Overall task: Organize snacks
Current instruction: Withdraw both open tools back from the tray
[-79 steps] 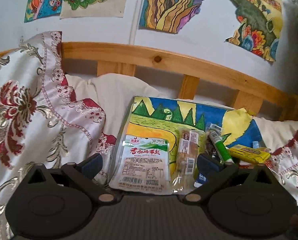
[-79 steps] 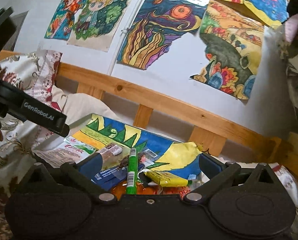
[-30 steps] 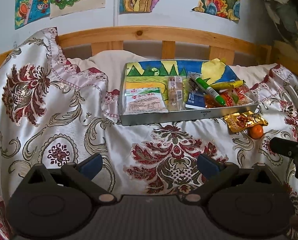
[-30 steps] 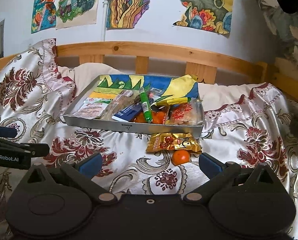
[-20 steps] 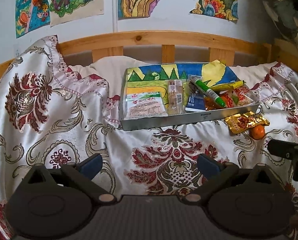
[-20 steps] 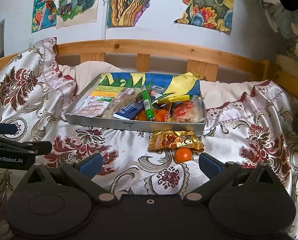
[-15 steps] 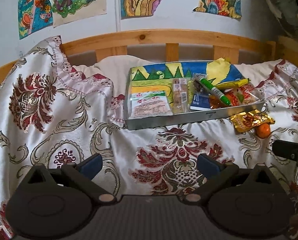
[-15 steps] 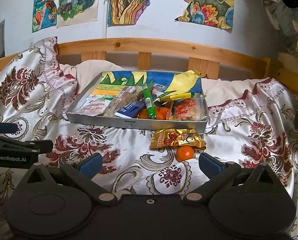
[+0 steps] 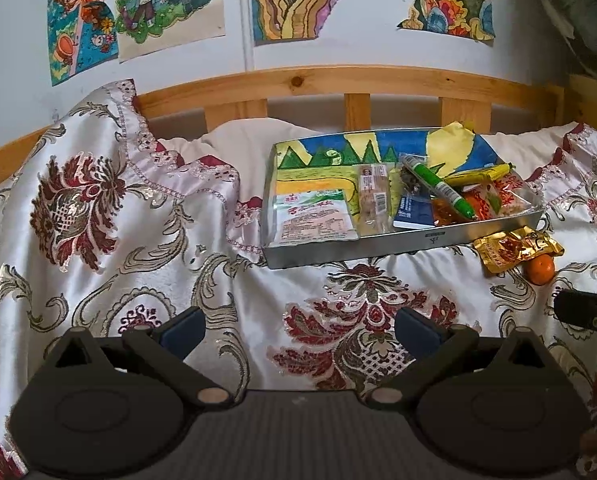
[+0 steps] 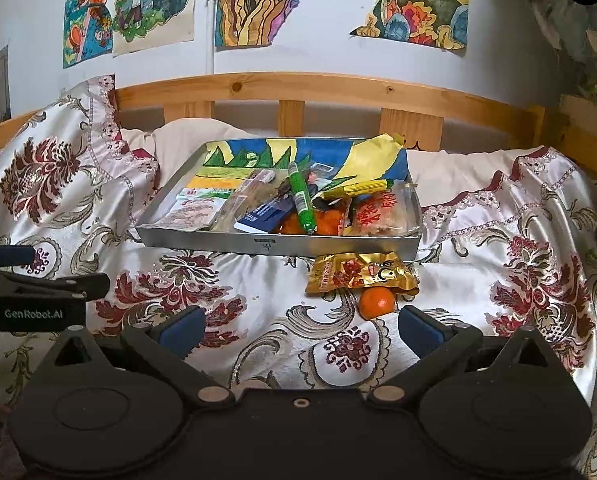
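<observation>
Two wrist views of a bed draped in a floral satin cover (image 9: pixel 146 264), with a wooden headboard (image 10: pixel 338 88) and coloured drawings (image 10: pixel 270 0) on the wall behind. A shallow metal tray (image 10: pixel 282 245), lined with a painted sheet, rests on the cover near the headboard. In it lie, left to right in the left wrist view, a white flat packet (image 9: pixel 312 220), a clear-wrapped bar (image 9: pixel 372 196), a dark blue packet (image 9: pixel 412 212), a green stick (image 9: pixel 438 190) lying diagonally over the pile, a yellow packet (image 9: pixel 478 176) and a red-printed bag (image 10: pixel 378 212). Outside the tray, touching its front wall, lies a gold packet (image 10: pixel 358 274); a tangerine (image 10: pixel 376 301) sits just beside it, partly under its near edge. The left gripper (image 9: pixel 298 328) is spread wide and holds nothing, above the cover well short of the tray. The right gripper (image 10: pixel 300 328) is likewise wide apart and empty, the tangerine just ahead of its right finger.
</observation>
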